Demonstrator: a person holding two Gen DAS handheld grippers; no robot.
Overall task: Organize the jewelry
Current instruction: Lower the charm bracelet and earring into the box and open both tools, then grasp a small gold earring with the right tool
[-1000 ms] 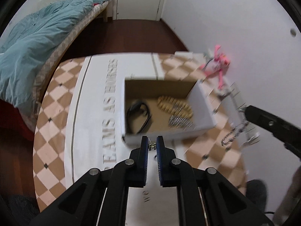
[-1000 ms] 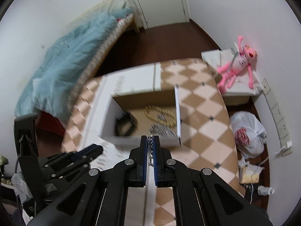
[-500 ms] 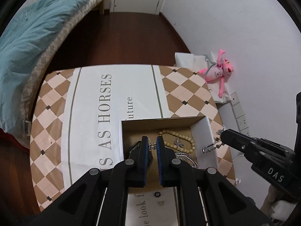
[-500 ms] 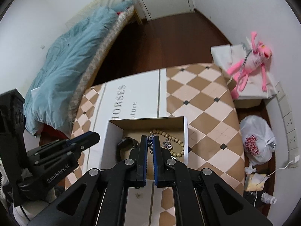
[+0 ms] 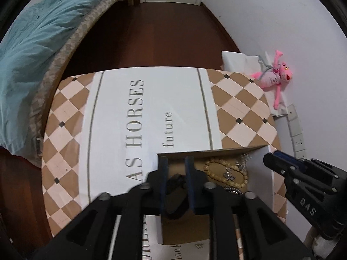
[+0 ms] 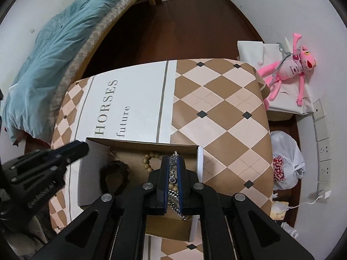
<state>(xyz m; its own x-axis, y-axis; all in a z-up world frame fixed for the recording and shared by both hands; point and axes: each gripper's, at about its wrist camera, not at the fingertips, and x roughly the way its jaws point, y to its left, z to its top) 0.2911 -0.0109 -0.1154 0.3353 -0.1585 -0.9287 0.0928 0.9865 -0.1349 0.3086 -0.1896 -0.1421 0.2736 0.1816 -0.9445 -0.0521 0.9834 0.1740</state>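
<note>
Nearest to us, the right tool is clenched on a silver chain, whose links run between the blue pads and trail down below them. It hangs over the open cardboard box, which sits near the desk's near edge. The left tool stands released, its pads apart with nothing between them, right above a black bracelet on the box floor.

We judge the step in hand is dropping the chain into the box. To do it well, we would lower the right tool until the hanging links pool on the cardboard, keeping them beside the wooden bead bracelet and not on it so nothing tangles, then let go and lift straight up. The left tool should stay clear of the box wall.

Farther out, the desk cloth reads "AS HORSES" and "future". The right tool's body, seen from the left, carries "DAS". A pink plush toy lies beyond the desk's far right corner.
</note>
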